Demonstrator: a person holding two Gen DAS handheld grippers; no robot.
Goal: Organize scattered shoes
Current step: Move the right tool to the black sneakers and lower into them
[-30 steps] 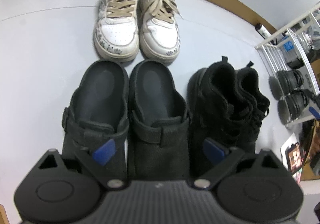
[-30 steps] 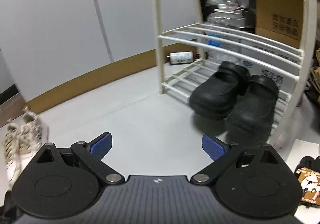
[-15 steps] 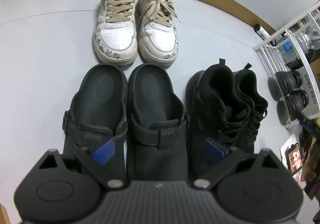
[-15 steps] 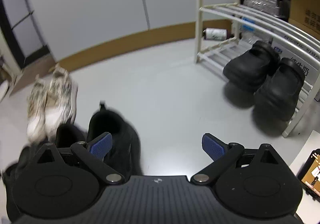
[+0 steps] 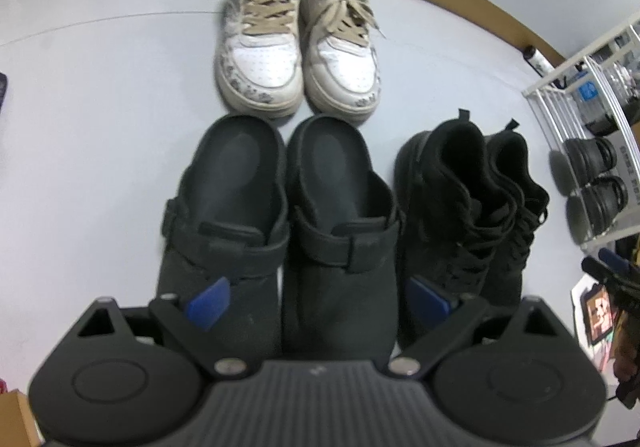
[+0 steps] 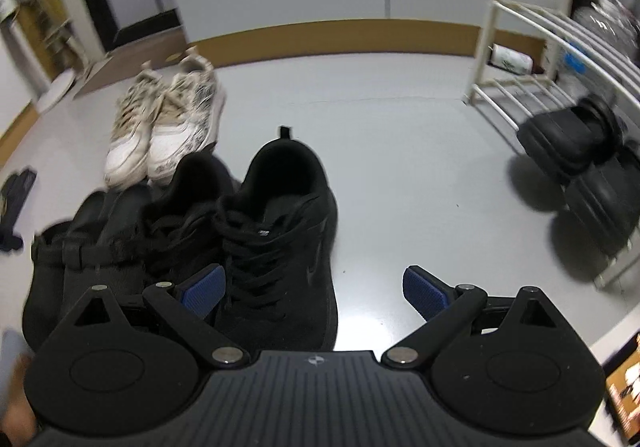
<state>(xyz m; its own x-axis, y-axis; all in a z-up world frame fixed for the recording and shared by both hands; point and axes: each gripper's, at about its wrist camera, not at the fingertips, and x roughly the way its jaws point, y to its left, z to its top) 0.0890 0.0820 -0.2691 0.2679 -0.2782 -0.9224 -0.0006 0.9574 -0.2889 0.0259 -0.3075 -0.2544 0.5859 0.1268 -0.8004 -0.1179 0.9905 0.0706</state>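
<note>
Both tools, left tool point(image 5: 318, 301) and right tool point(image 6: 314, 289), hung spread and empty over the floor point(image 6: 400, 151). The black sneakers point(image 6: 276, 231), beside the clogs point(image 5: 280, 215), looked light and soft; the stiffer heel collar seemed the best hold.

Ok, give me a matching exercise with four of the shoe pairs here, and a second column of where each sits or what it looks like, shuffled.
Things:
1. white sneakers
2. black strap clogs
3. black lace-up sneakers
4. chunky black clogs

Descriptions:
A. on the bottom tier of the white rack
B. tan laces, farthest from the left claw
C. on the floor, nearest the right claw
D. open heels, side by side in front of the left claw

Pairs: 1-B, 2-D, 3-C, 4-A
</note>
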